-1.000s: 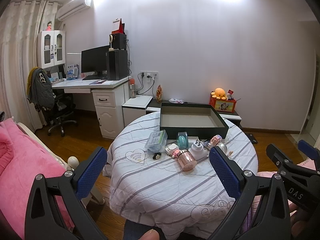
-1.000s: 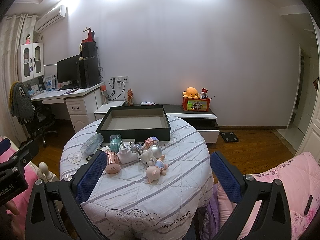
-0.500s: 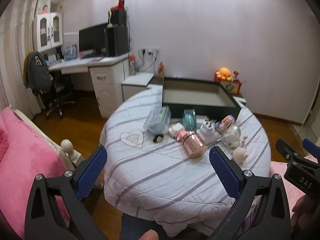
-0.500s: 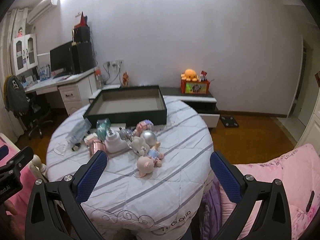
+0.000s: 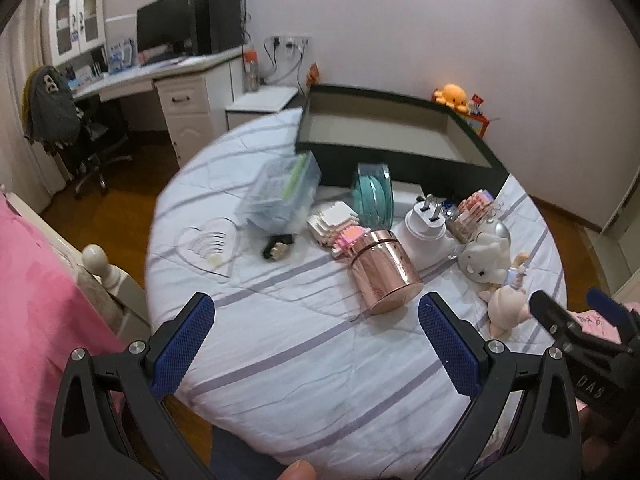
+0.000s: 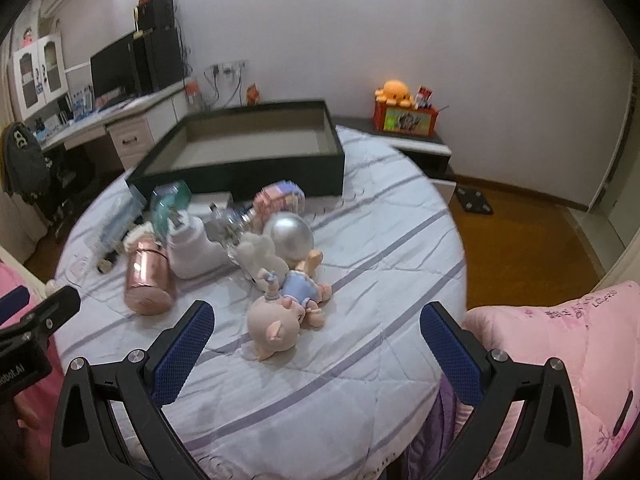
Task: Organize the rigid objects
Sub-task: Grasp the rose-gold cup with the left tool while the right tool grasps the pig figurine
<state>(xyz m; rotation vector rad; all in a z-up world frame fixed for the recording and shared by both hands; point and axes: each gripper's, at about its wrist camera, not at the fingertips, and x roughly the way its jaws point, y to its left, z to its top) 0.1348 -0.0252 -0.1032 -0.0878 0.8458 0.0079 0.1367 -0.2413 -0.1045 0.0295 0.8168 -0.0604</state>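
Grippers both hanging wide open and empty above the near edge of the round striped-cloth tabletop [image 5: 304,360]: left gripper [image 5: 316,344], right gripper [image 6: 318,344]. Rose-gold metal canister [image 5: 384,276] is lying on its side mid-table, pink pig doll [image 6: 280,316] lying near the right gripper. Empty dark rectangular tray [image 6: 256,168] is sitting behind the clutter.

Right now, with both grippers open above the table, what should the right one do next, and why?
Probably ease the right gripper down and forward onto the pig doll. It lies nearest, just ahead of the open jaws, apart from the cluster, and the black tray behind has nothing in it. The left gripper holds nothing either.
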